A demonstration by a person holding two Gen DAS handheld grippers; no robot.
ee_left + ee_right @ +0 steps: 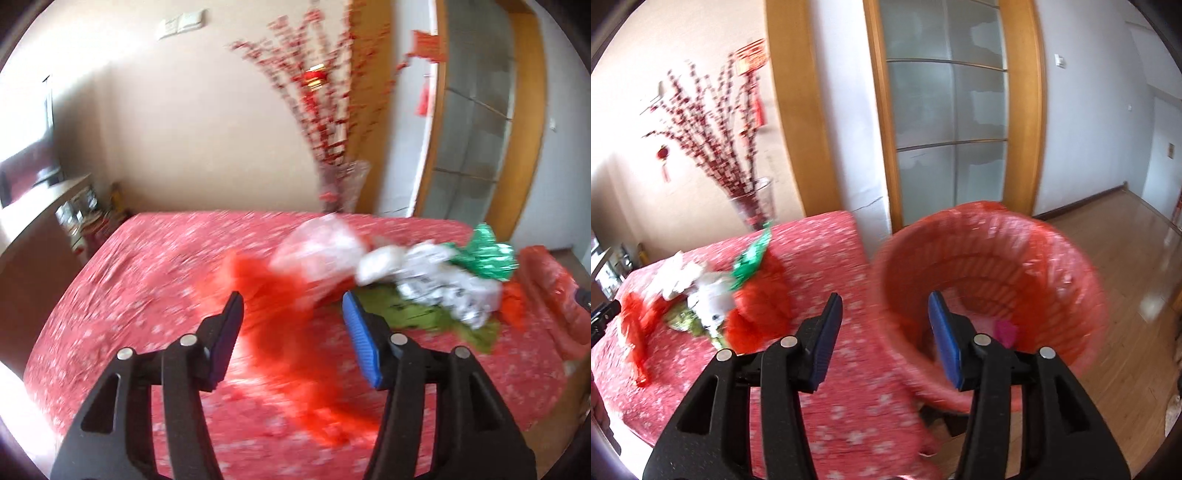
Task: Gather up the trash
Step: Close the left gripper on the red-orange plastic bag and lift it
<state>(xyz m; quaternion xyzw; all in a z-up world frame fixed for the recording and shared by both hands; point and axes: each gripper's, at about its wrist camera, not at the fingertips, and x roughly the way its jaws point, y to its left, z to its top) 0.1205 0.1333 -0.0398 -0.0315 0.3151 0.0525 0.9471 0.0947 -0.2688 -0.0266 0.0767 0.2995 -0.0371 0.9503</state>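
Observation:
A pile of trash lies on the red flowered tablecloth point(155, 295): a red plastic bag point(273, 325), a clear plastic bag point(317, 251), white crumpled paper point(436, 280), a green foil wrapper point(487, 254) and an olive wrapper point(417, 314). My left gripper point(293, 306) is open above the red bag, empty. In the right wrist view the pile point(709, 295) sits left of my right gripper point(884, 314), which is open and empty between the table edge and a red-lined waste basket point(990, 266). A pink scrap point(1004, 330) lies inside the basket.
A glass vase of red blossom branches point(343, 184) stands behind the table's far edge. A wood-framed frosted glass door point(949, 110) is behind the basket. Wooden floor point(1126, 266) extends to the right. A cabinet point(40, 221) stands left of the table.

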